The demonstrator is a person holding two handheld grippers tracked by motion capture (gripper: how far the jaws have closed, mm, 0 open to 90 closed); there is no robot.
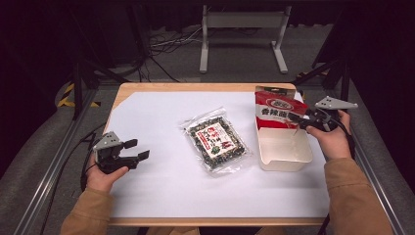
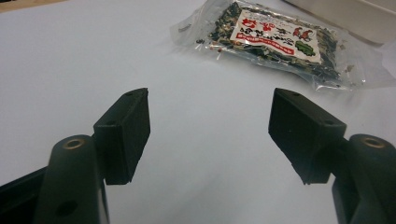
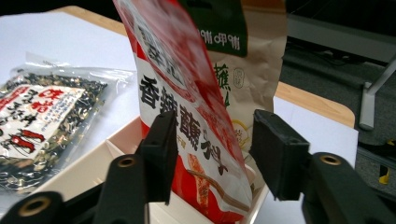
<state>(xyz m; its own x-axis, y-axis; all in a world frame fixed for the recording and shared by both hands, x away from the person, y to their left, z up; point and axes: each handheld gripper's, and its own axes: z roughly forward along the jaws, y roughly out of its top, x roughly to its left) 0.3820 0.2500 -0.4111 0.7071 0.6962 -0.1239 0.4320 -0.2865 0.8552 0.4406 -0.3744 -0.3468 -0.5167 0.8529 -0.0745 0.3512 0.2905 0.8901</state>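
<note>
Releasing red pouch (image 1: 277, 111) upright in bin (image 1: 285, 152), right hand-held gripper (image 1: 299, 121) jaws apart | seaweed pack (image 1: 218, 138) centre frame, long axis running upper-left to lower-right | left hand-held gripper (image 1: 139, 150) apart, nearer.

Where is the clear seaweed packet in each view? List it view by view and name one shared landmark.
High view: clear seaweed packet at table centre, left of the white tray.
Left gripper view: upper right, beyond the jaws.
Right gripper view: left edge, beside the tray.
Shared landmark: the tray's wall.
</note>
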